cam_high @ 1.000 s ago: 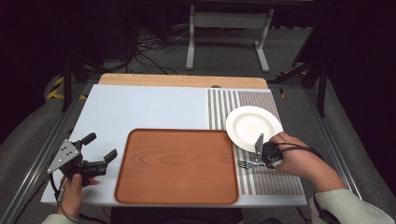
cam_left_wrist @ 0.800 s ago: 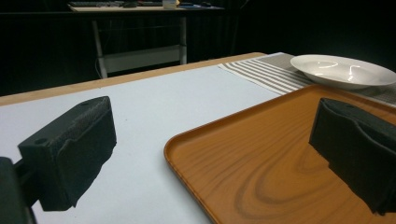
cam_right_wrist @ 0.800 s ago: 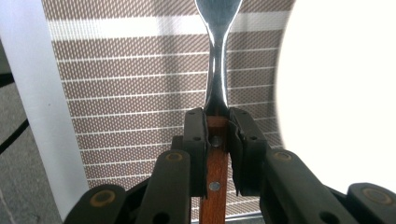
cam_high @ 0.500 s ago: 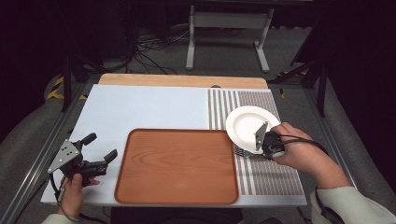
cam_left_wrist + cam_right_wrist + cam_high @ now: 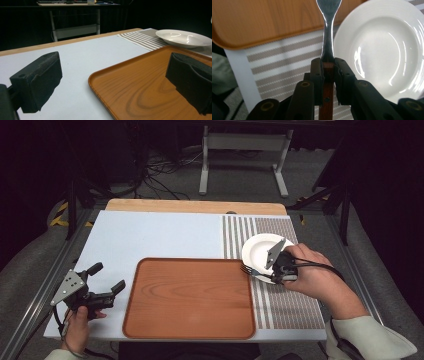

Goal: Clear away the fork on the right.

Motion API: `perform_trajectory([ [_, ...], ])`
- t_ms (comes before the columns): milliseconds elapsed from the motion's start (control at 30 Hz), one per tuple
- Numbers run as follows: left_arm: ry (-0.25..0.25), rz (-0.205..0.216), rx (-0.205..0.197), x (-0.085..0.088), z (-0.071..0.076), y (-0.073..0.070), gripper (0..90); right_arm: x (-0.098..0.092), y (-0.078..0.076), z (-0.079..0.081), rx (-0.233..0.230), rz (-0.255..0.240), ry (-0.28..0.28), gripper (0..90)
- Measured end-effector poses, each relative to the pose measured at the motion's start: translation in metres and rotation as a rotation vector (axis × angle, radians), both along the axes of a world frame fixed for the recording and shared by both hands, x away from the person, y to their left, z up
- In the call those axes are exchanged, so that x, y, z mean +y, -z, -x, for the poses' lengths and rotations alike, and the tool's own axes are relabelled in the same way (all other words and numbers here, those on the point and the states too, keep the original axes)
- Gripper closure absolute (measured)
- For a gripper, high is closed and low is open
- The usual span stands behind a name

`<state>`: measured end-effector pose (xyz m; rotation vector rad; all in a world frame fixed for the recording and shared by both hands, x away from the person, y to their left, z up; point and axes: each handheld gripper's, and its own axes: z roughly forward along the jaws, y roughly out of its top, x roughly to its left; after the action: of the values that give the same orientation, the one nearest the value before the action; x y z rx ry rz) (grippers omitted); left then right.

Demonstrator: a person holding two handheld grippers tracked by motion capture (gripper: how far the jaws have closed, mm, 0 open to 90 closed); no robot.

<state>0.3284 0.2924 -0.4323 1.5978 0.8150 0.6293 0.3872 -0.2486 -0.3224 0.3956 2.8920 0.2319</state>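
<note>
Fork (image 5: 328, 37) tines cut off (right tongs (image 5: 328, 67) clamp handle).

Fork (image 5: 327, 37): steel, wood handle, lifted, tines toward tray.

Wide bare room on the pale mat (image 5: 150, 232) beyond the wooden tray (image 5: 190, 297). Right of the tray, blocked by the white plate (image 5: 257, 250) on the striped placemat (image 5: 290, 307); open nearer along the placemat.
</note>
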Motion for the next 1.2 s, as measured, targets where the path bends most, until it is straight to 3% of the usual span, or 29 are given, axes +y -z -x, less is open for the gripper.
perform_trajectory([
  [200, 0.0, -0.001, -0.001, 0.0, 0.0, 0.0, 1.3, 0.012, -0.001, -0.002, 0.025, -0.087, 0.027, 78.5],
  [267, 0.001, -0.002, -0.001, 0.0, 0.0, 0.0, 1.3, 0.018, -0.001, -0.002, 0.041, -0.133, 0.075, 78.5],
  [367, 0.0, 0.0, -0.003, 0.0, 0.0, 0.0, 1.3, 0.023, -0.001, -0.002, 0.048, -0.157, 0.102, 78.5],
  [400, 0.001, 0.0, -0.003, 0.0, 0.0, 0.0, 1.3, 0.029, 0.001, -0.003, 0.059, -0.184, 0.145, 78.6],
  [533, 0.002, -0.001, -0.003, 0.0, 0.0, 0.0, 1.3, 0.04, 0.002, -0.003, 0.083, -0.222, 0.203, 78.6],
  [833, 0.002, 0.003, -0.005, 0.0, 0.0, 0.0, 1.3, 0.06, 0.002, -0.005, 0.11, -0.277, 0.289, 78.6],
  [1200, 0.002, 0.003, -0.006, 0.0, 0.0, 0.0, 1.3, 0.078, 0.008, -0.006, 0.183, -0.316, 0.404, 78.6],
])
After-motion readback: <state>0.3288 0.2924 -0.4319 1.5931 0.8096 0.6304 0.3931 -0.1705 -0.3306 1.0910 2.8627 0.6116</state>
